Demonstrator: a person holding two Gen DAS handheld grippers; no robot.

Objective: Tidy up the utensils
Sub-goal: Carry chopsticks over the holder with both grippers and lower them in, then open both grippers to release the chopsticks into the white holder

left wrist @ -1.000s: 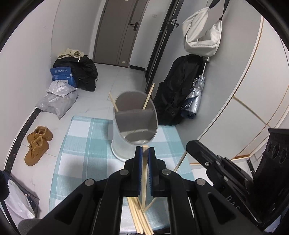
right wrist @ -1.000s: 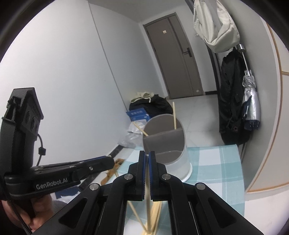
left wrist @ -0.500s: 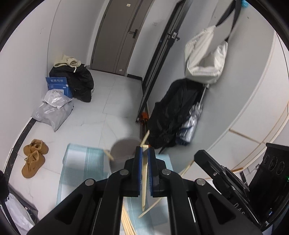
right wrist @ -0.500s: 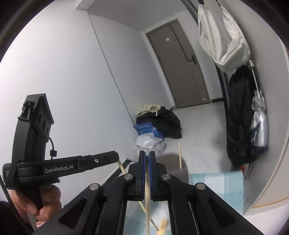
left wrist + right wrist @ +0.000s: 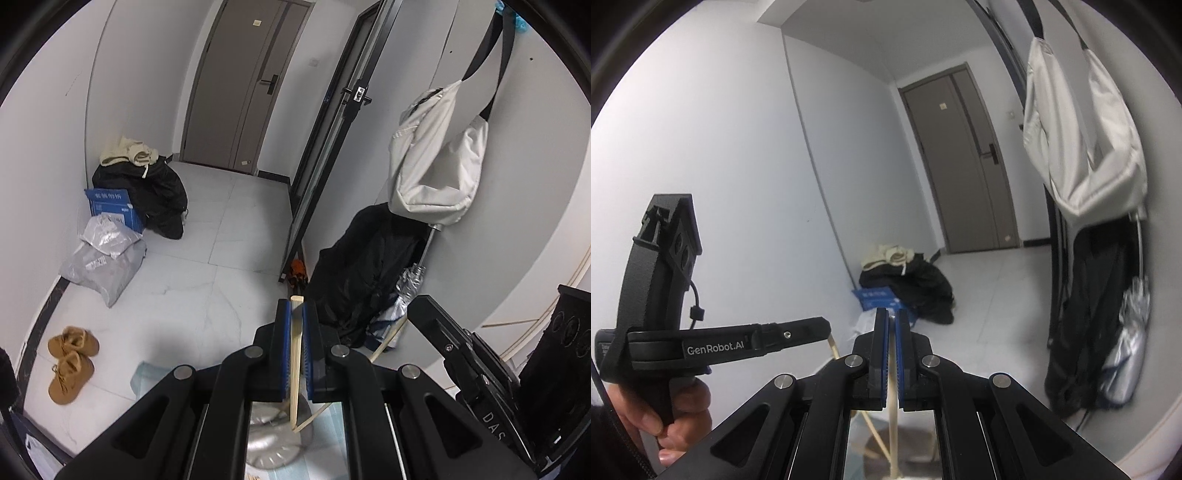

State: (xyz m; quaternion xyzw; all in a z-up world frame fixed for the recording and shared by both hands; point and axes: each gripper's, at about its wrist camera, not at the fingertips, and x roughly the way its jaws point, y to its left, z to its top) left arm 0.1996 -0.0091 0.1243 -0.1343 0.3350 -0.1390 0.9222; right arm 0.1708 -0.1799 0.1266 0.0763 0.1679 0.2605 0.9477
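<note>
A wooden chopstick [image 5: 295, 354] is clamped between the blue pads of the left gripper [image 5: 294, 314]; its square top end is seen just above the fingertips, and its lower end hangs over the open mouth of the grey utensil holder [image 5: 275, 443], which stands on a blue checked cloth [image 5: 146, 373] below the gripper. A second chopstick [image 5: 893, 413] is pinched upright by the right gripper [image 5: 892, 317], whose jaws are closed tight on it. In the left wrist view this second stick is seen slanting from the right gripper's tip down towards the first stick's lower end. The left gripper's handle is held by a hand [image 5: 670, 417], shown in the right wrist view. Brown shoes [image 5: 70, 363] lie on the tiled floor, and a white bag [image 5: 436, 162] hangs on the wall
</note>
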